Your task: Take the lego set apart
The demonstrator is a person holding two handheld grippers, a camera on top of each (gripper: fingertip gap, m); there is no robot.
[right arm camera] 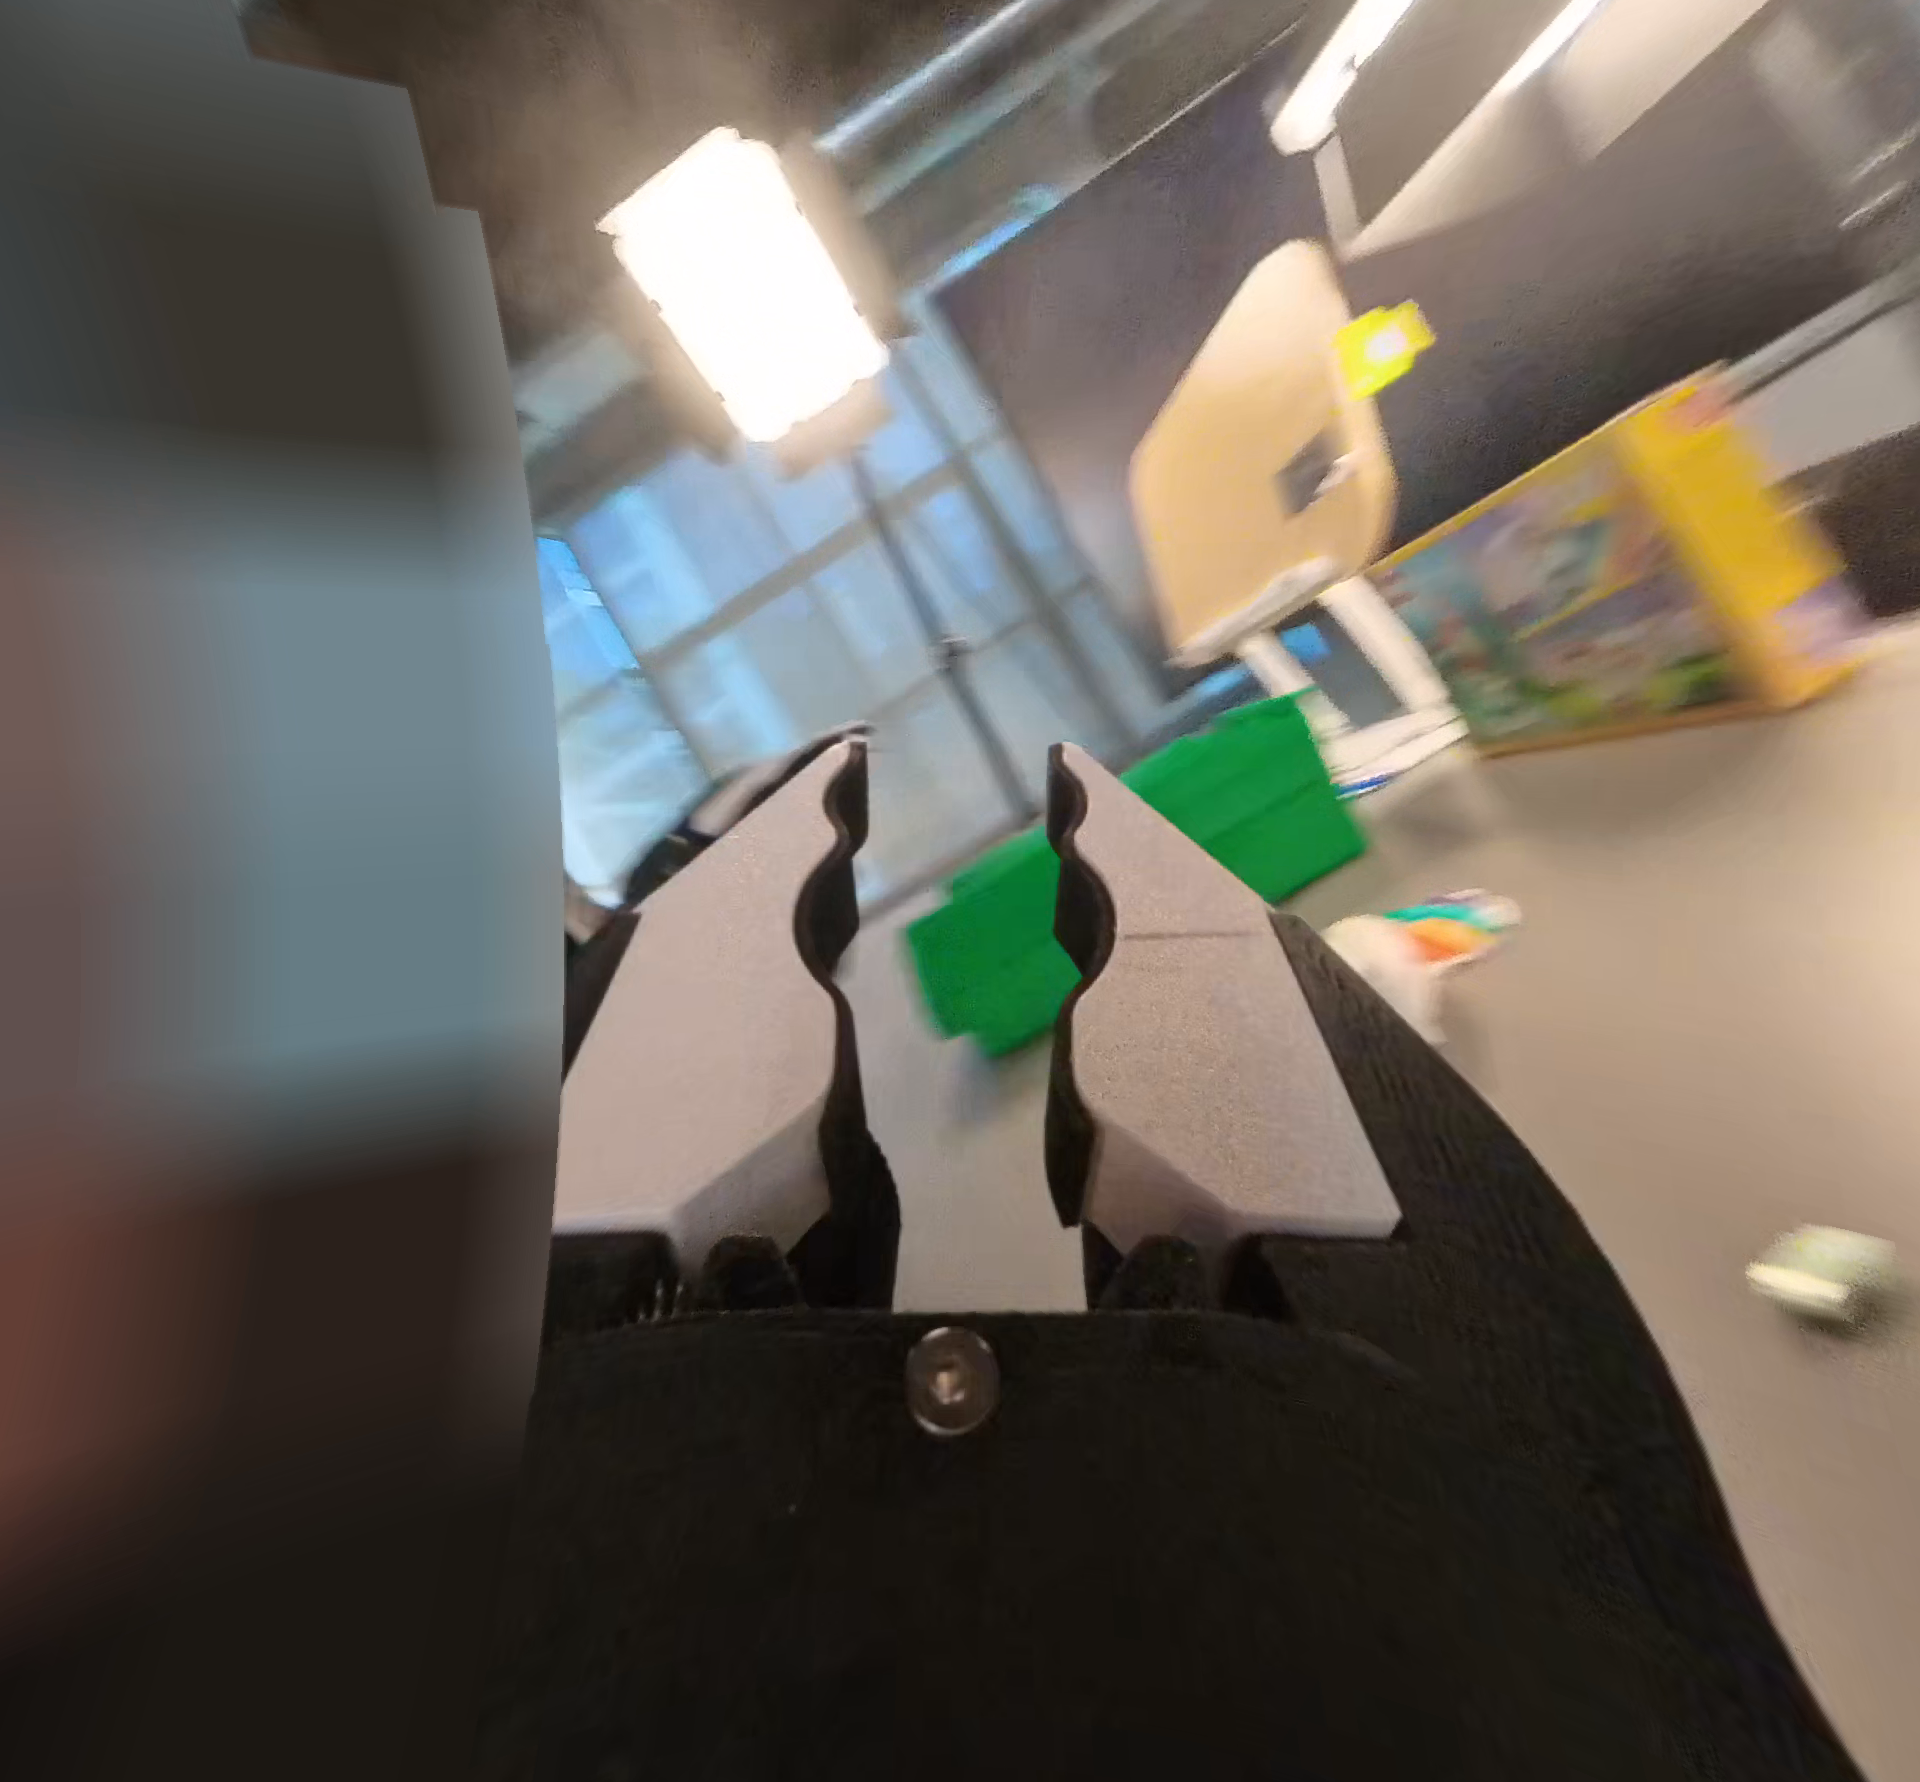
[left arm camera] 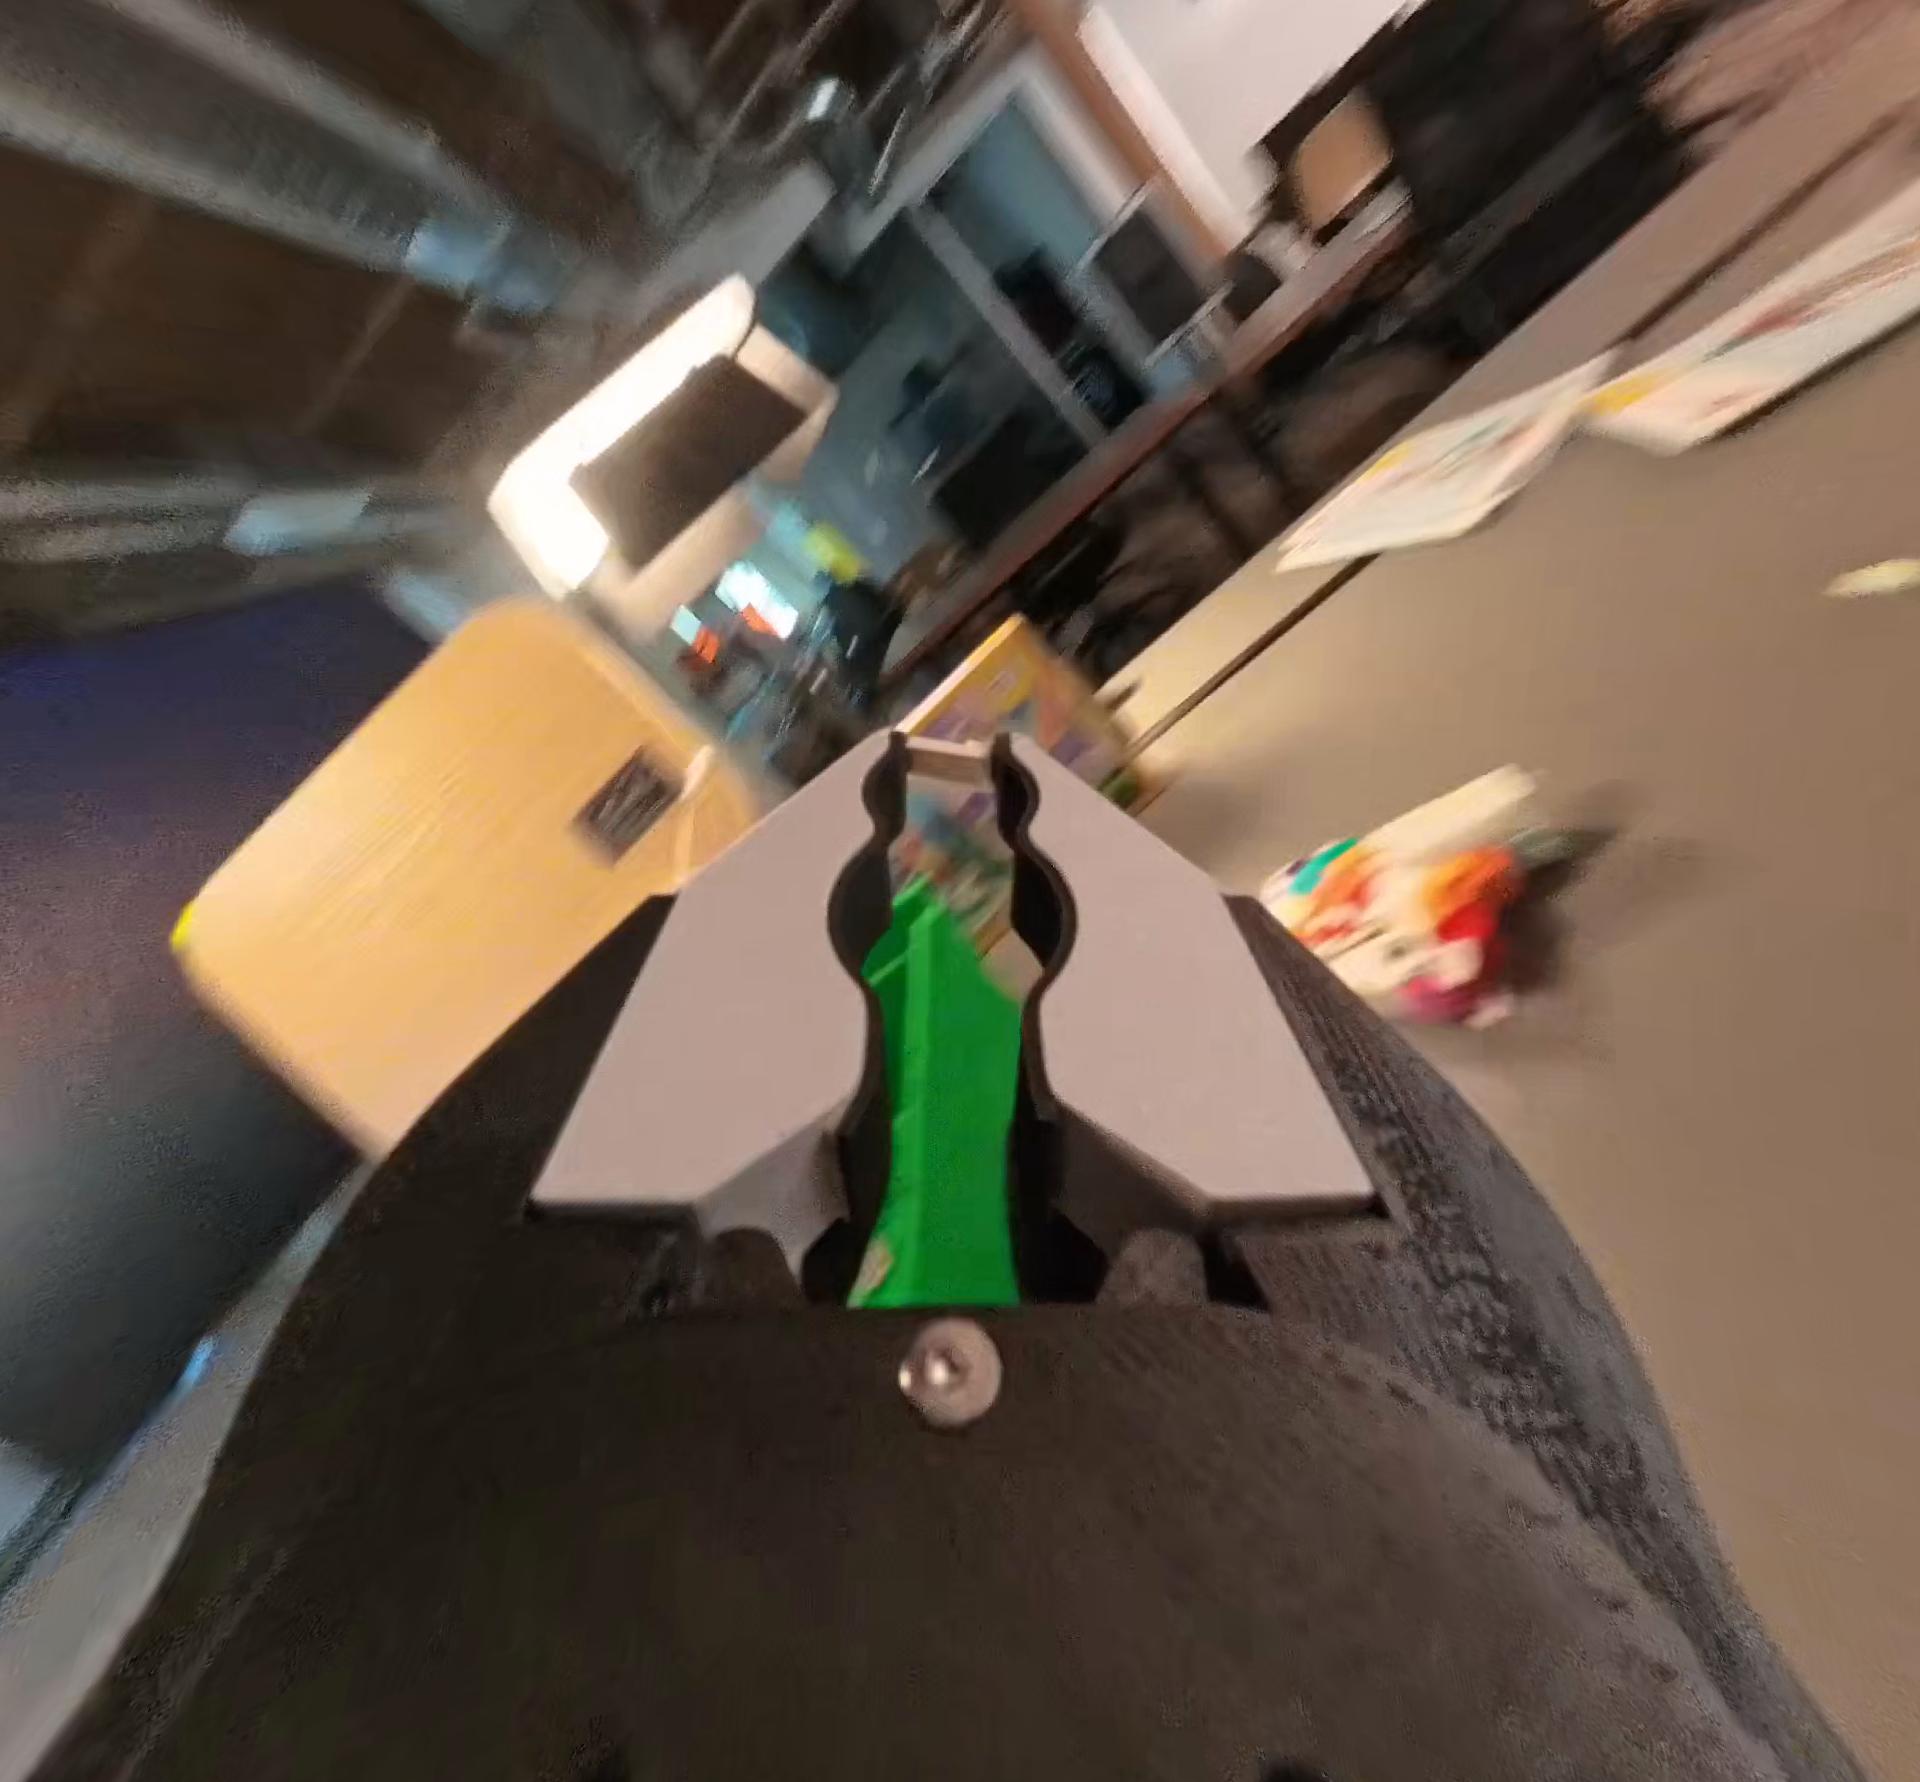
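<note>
Grey tabletop (right arm camera: pixel 1558 1057) carries the small multicoloured plastic lego build (left arm camera: pixel 1403 911), right of the left gripper (left arm camera: pixel 948 766), which pinches a small pale brick (left arm camera: pixel 943 758). Right gripper (right arm camera: pixel 956 776) gapes empty. Light, rigid, brittle-jointed; grip outer bricks.

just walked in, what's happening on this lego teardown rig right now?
Mid-teardown, both views motion-blurred. The left gripper is shut on a small pale piece at its fingertips, with a green lego piece visible below between the fingers. The right gripper is open and empty, pointed toward green lego pieces on the grey table. The colourful lego build sits untouched on the table, the set's box behind it.
</note>
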